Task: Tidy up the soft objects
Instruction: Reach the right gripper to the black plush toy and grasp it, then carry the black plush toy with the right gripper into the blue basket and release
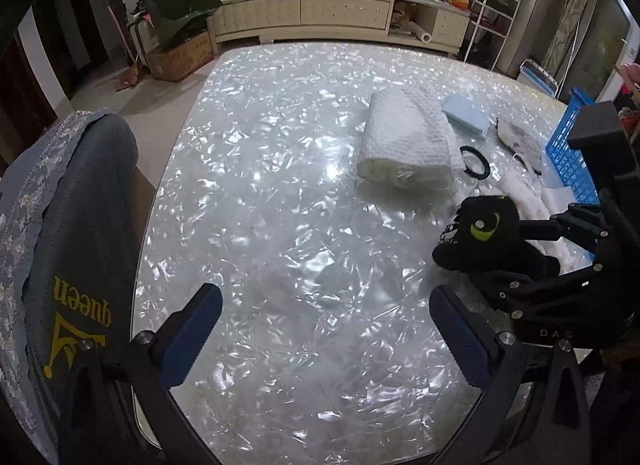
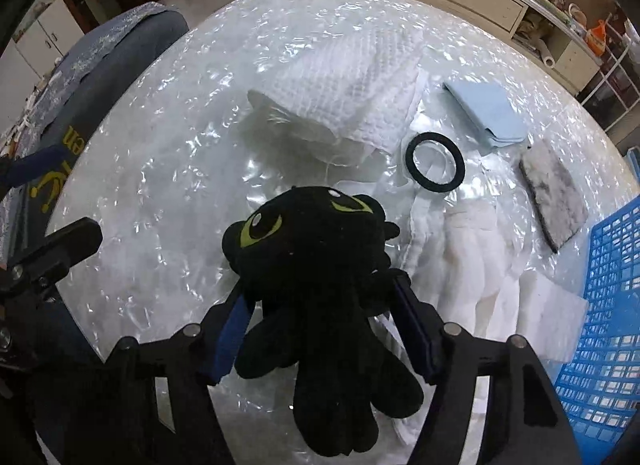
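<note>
While the right gripper (image 2: 320,317) pinches a black plush toy (image 2: 316,265) between its blue pads (image 2: 230,339), its jaws are drawn in against the toy's body just below the head, the limbs dangling down toward the camera. The toy, with green eyes, is over the near right part of the shiny white table (image 2: 160,185), above a heap of white padded cloth (image 2: 472,265). The left gripper (image 1: 326,329) has its jaws spread wide with nothing between them, low over the table's near edge, beside a blue chair cover (image 1: 76,249). From the left wrist view the right gripper reaches in from the right, roughly level. A rolled white towel (image 1: 404,145), a black ring (image 2: 435,163), a folded pale blue cloth (image 2: 486,113), a grey fuzzy pad (image 2: 554,197) and a blue basket (image 2: 608,305) lie beyond.
</note>
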Tool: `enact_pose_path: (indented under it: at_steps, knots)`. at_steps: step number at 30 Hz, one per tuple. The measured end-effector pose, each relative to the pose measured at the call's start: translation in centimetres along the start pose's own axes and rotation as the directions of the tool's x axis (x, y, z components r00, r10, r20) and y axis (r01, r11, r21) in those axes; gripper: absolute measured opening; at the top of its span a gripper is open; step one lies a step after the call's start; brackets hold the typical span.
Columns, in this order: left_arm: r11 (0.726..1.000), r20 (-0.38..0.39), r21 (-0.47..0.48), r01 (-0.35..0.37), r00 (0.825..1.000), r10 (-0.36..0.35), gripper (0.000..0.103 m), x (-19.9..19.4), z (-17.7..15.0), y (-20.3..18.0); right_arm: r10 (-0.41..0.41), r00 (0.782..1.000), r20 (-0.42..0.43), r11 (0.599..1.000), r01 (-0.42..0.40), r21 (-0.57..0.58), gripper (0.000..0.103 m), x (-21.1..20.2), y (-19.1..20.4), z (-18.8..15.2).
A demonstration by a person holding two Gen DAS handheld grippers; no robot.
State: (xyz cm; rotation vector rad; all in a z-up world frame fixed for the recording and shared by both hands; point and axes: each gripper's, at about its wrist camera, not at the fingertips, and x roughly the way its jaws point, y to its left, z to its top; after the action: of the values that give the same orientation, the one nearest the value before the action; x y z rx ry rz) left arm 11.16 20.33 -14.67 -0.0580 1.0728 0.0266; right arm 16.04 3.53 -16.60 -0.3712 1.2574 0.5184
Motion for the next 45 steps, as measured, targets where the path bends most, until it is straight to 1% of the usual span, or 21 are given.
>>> enact_pose_path:
  at_steps: [2, 4, 7, 9, 13, 17, 21, 24, 29, 32, 38, 40, 45]
  knots:
    - [1.0, -0.007, -0.013, -0.022, 1.0, 0.022, 0.103, 0.2, 0.0, 0.1, -0.028, 1.0, -0.004, 0.999, 0.028, -0.026, 0.061, 0.5, 0.5, 0.1]
    - [1.0, 0.0, -0.026, -0.016, 1.0, 0.016, 0.103, 0.1, 0.0, 0.3, -0.05, 0.999, 0.006, 0.998, 0.05, -0.034, 0.052, 0.8, 1.0, 0.1]
    - [1.0, 0.012, -0.025, -0.014, 1.0, 0.015, 0.103, -0.4, 0.0, 0.1, -0.033, 0.999, 0.021, 0.999, 0.033, -0.017, 0.045, 0.4, 0.7, 0.0]
    - [1.0, 0.016, -0.019, -0.016, 1.0, 0.016, 0.103, -0.7, -0.1, -0.1, -0.014, 1.0, 0.027, 1.0, 0.014, -0.004, 0.043, -0.1, 0.3, -0.1]
    - [1.0, 0.029, -0.011, 0.0, 1.0, 0.001, 0.103, -1.7, -0.1, -0.9, 0.007, 0.998, 0.063, 1.0, -0.008, 0.012, 0.042, -2.1, -0.2, -0.4]
    - [1.0, 0.043, -0.002, 0.006, 0.999, -0.006, 0.103, -2.9, 0.1, -2.2, 0.021, 0.994, 0.106, 1.0, -0.022, 0.009, 0.042, -5.0, -0.7, -1.1]
    - [1.0, 0.065, 0.013, 0.017, 0.998, -0.018, 0.103, -4.2, 0.3, -3.9, 0.038, 0.987, 0.156, 0.999, -0.044, 0.031, 0.042, -8.1, -1.3, -1.8]
    - [0.999, 0.076, 0.026, 0.023, 0.997, -0.024, 0.103, -5.0, 0.6, -5.2, 0.034, 0.982, 0.187, 0.998, -0.042, 0.039, 0.042, -9.7, -2.3, -2.0]
    - [0.998, 0.089, 0.054, 0.037, 0.995, -0.041, 0.103, -6.0, 1.5, -7.1, 0.039, 0.975, 0.218, 0.997, -0.052, 0.058, 0.042, -12.4, -4.5, -3.3]
    - [0.996, 0.086, 0.08, 0.041, 0.995, -0.048, 0.103, -6.2, 2.0, -8.1, 0.033, 0.973, 0.227, 0.996, -0.051, 0.071, 0.042, -13.0, -5.7, -3.8]
    - [0.992, 0.079, 0.098, 0.083, 0.993, -0.09, 0.103, -5.0, 4.1, -8.4, 0.016, 0.965, 0.261, 0.993, -0.046, 0.111, 0.043, -15.0, -8.6, -4.6]
    - [0.993, 0.07, 0.102, 0.064, 0.995, -0.071, 0.103, -4.3, 5.0, -8.3, 0.005, 0.963, 0.271, 0.991, -0.041, 0.125, 0.043, -15.7, -9.6, -4.8]
    - [0.992, 0.061, 0.108, 0.067, 0.995, -0.074, 0.103, -2.7, 7.3, -7.1, -0.029, 0.956, 0.291, 0.988, -0.017, 0.154, 0.043, -17.4, -12.6, -5.7]
